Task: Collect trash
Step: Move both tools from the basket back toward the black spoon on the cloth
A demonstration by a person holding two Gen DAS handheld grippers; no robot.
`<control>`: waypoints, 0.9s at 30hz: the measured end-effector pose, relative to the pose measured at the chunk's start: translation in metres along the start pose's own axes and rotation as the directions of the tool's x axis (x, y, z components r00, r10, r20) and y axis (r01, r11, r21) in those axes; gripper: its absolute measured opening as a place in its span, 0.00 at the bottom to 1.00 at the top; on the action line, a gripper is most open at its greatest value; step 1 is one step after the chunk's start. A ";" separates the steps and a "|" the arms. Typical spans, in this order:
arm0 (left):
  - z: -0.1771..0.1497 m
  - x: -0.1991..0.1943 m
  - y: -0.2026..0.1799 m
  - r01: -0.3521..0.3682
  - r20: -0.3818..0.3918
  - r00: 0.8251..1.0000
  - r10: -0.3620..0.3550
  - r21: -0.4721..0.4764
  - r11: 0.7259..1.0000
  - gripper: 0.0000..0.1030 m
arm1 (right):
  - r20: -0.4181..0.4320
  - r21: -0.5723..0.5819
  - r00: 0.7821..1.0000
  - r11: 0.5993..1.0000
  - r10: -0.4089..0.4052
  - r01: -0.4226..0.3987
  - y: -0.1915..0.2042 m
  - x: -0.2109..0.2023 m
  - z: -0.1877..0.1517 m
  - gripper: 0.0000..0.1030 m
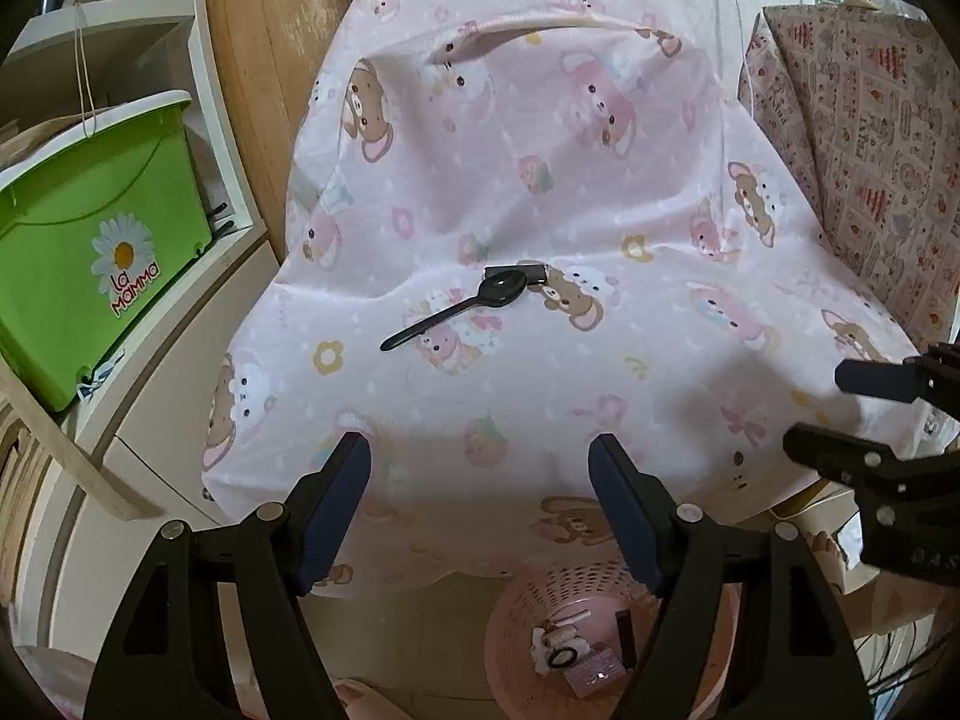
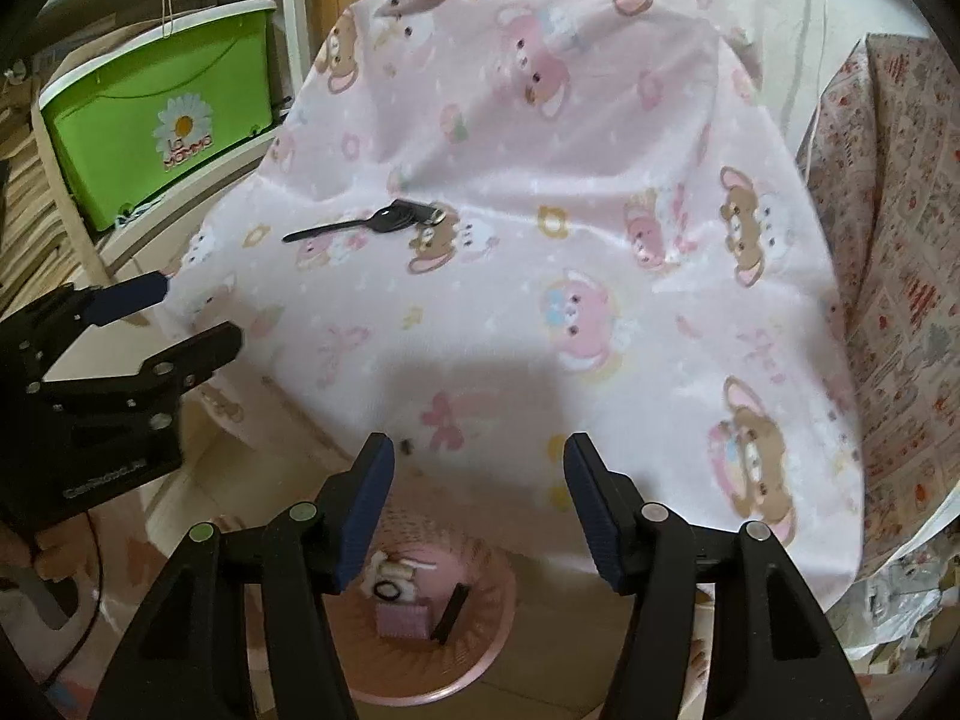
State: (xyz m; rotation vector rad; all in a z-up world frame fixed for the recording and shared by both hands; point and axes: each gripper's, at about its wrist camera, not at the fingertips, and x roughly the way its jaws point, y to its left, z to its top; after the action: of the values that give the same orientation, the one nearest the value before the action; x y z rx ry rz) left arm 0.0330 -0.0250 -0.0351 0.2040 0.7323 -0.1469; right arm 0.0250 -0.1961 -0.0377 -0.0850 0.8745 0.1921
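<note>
A black plastic spoon (image 1: pixel 456 312) (image 2: pixel 360 225) lies on the pink bear-print cloth (image 1: pixel 540 180) (image 2: pixel 540 120), its bowl touching a small dark flat piece (image 1: pixel 534 272) (image 2: pixel 429 213). On the floor below the cloth's front edge stands a pink basket (image 1: pixel 510 618) (image 2: pixel 486 654). It holds a black stick (image 1: pixel 625 636) (image 2: pixel 451 612), a small pink box (image 1: pixel 591 675) (image 2: pixel 402 621) and white bits with a black ring. My left gripper (image 1: pixel 480 450) (image 2: pixel 198 309) hangs open and empty over the cloth's edge above the basket. My right gripper (image 2: pixel 477 450) (image 1: pixel 822 408) is open and empty beside it.
A green box (image 1: pixel 90 240) (image 2: pixel 162 114) with a daisy label sits on a white shelf unit to the left. A wooden door (image 1: pixel 270 30) stands behind it. Patterned fabric (image 1: pixel 870 150) (image 2: pixel 900 240) covers something on the right.
</note>
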 end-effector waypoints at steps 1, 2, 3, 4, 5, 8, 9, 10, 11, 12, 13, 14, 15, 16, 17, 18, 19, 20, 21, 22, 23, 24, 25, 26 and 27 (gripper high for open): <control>0.000 0.000 0.000 0.002 0.001 1.000 -0.002 -0.003 1.000 0.72 | 0.005 0.004 1.000 1.000 -0.016 0.016 -0.002 0.000 0.001 0.61; 0.000 0.000 0.000 0.001 0.004 1.000 -0.001 -0.006 1.000 0.72 | 0.006 0.012 1.000 1.000 -0.023 0.023 -0.004 0.001 0.002 0.61; 0.001 0.000 0.000 0.002 0.005 1.000 -0.002 -0.007 1.000 0.72 | 0.006 0.024 1.000 1.000 -0.020 0.020 -0.007 0.001 0.003 0.61; 0.001 0.001 -0.001 0.006 0.002 1.000 -0.006 -0.003 1.000 0.72 | 0.008 0.036 1.000 0.999 -0.018 0.018 -0.010 0.001 0.004 0.61; 0.001 0.001 -0.002 0.008 -0.001 1.000 -0.008 0.002 1.000 0.72 | 0.012 0.047 1.000 0.999 -0.019 0.018 -0.013 0.001 0.005 0.61; 0.001 0.004 -0.004 0.016 -0.009 1.000 -0.016 0.004 1.000 0.72 | 0.032 0.070 0.999 0.997 -0.027 0.024 -0.019 -0.002 0.009 0.67; 0.002 0.005 -0.004 0.018 -0.010 1.000 -0.018 0.002 1.000 0.72 | 0.037 0.073 0.999 0.997 -0.032 0.029 -0.020 -0.002 0.009 0.67; 0.002 0.005 -0.005 0.017 -0.008 1.000 -0.017 0.002 1.000 0.72 | 0.042 0.077 0.998 0.996 -0.038 0.034 -0.021 -0.002 0.010 0.67; 0.003 0.005 -0.005 0.015 -0.005 1.000 -0.015 0.003 1.000 0.72 | 0.043 0.079 0.998 0.996 -0.040 0.036 -0.022 -0.002 0.011 0.67; 0.003 0.005 -0.006 0.011 -0.001 1.000 -0.011 0.005 1.000 0.72 | 0.043 0.081 0.998 0.996 -0.041 0.037 -0.023 -0.002 0.012 0.67; 0.004 0.005 -0.006 0.005 0.003 1.000 -0.005 0.008 1.000 0.79 | 0.043 0.084 0.998 0.996 -0.044 0.040 -0.023 -0.001 0.012 0.67; 0.004 0.004 -0.006 -0.002 0.012 1.000 0.002 0.008 1.000 0.84 | 0.044 0.089 0.998 0.995 -0.046 0.042 -0.025 -0.001 0.013 0.67; 0.005 0.003 -0.006 -0.008 0.022 1.000 0.007 0.006 1.000 0.85 | 0.044 0.092 0.998 0.995 -0.045 0.041 -0.025 -0.001 0.013 0.68; 0.005 0.003 -0.006 -0.011 0.031 0.999 0.011 0.003 1.000 0.88 | 0.042 0.093 0.998 0.995 -0.044 0.040 -0.026 0.000 0.013 0.70; 0.006 0.003 -0.006 -0.012 0.035 0.999 0.012 0.002 1.000 0.92 | 0.037 0.092 0.998 0.995 -0.041 0.037 -0.026 0.002 0.013 0.72; 0.006 0.004 -0.006 -0.011 0.037 0.999 0.011 0.001 1.000 0.94 | 0.033 0.090 0.999 0.995 -0.043 0.040 -0.026 0.003 0.013 0.72; 0.007 0.005 -0.006 -0.014 0.038 0.999 0.014 -0.001 1.000 0.95 | 0.030 0.088 0.998 0.995 -0.051 0.048 -0.025 0.005 0.013 0.72; 0.007 0.007 -0.007 -0.020 0.038 0.999 0.020 -0.003 1.000 0.95 | 0.027 0.089 0.998 0.995 -0.055 0.053 -0.025 0.006 0.013 0.72; 0.008 0.008 -0.006 -0.023 0.035 0.999 0.023 -0.006 1.000 0.95 | 0.026 0.088 0.998 0.995 -0.053 0.050 -0.026 0.006 0.013 0.72; 0.009 0.009 -0.006 -0.022 0.034 0.999 0.022 -0.007 1.000 0.96 | 0.025 0.088 0.998 0.995 -0.049 0.047 -0.026 0.007 0.013 0.72; 0.009 0.010 -0.005 -0.021 0.034 0.999 0.022 -0.011 1.000 0.97 | 0.026 0.088 0.998 0.995 -0.051 0.048 -0.026 0.006 0.013 0.72; 0.010 0.010 -0.004 -0.024 0.035 0.999 0.024 -0.017 1.000 0.98 | 0.028 0.088 0.998 0.995 -0.053 0.050 -0.026 0.006 0.013 0.73; 0.011 0.010 -0.003 -0.028 0.036 0.999 0.028 -0.023 0.999 0.98 | 0.030 0.088 0.998 0.995 -0.057 0.054 -0.026 0.007 0.013 0.75; 0.012 0.010 -0.002 -0.029 0.038 0.999 0.030 -0.025 0.999 0.99 | 0.031 0.089 0.998 0.994 -0.062 0.059 -0.026 0.007 0.013 0.77; 0.013 0.011 -0.001 -0.032 0.040 0.999 0.033 -0.026 0.999 0.99 | 0.033 0.091 0.997 0.994 -0.065 0.062 -0.026 0.007 0.013 0.78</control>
State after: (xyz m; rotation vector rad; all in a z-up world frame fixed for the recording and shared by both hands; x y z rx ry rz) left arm 0.0492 -0.0297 -0.0327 0.1886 0.6897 -0.1105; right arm 0.0445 -0.2191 -0.0344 -0.0253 0.8423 0.0941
